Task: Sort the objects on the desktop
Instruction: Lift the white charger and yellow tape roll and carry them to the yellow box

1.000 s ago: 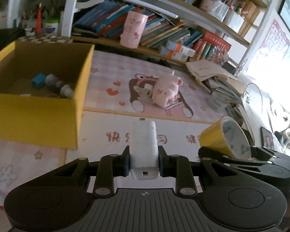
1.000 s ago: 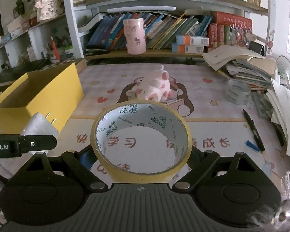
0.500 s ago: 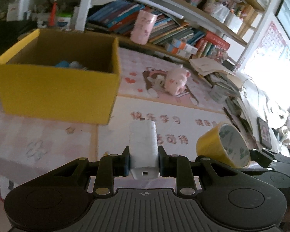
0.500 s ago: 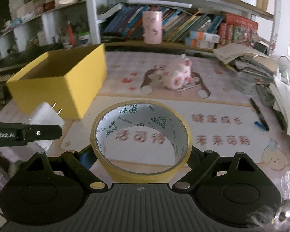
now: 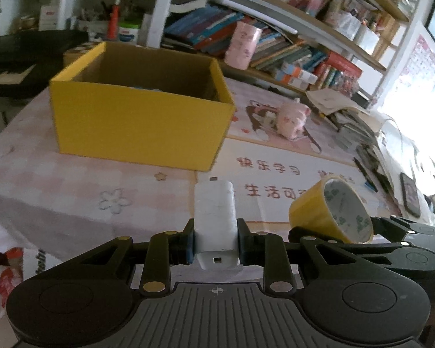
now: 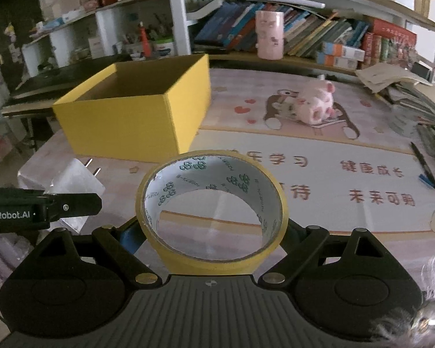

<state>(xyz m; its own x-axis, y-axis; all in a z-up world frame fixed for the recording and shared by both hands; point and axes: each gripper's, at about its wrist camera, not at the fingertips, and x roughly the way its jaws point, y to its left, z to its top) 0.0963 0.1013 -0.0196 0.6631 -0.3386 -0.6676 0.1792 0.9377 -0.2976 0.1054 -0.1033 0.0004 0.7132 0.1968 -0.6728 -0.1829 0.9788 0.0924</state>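
left wrist view: your left gripper (image 5: 215,239) jaws clench the white charger (image 5: 215,214); right gripper (image 6: 212,229) jaws hold the tape roll (image 6: 211,203); next, carry both over the yellow box (image 5: 142,124).

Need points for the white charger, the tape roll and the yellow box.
white charger (image 5: 215,217), left wrist view, on its front face between the pads.
tape roll (image 6: 211,256), right wrist view, on its yellow outer band.
yellow box (image 5: 139,124), left wrist view, on its near wall.
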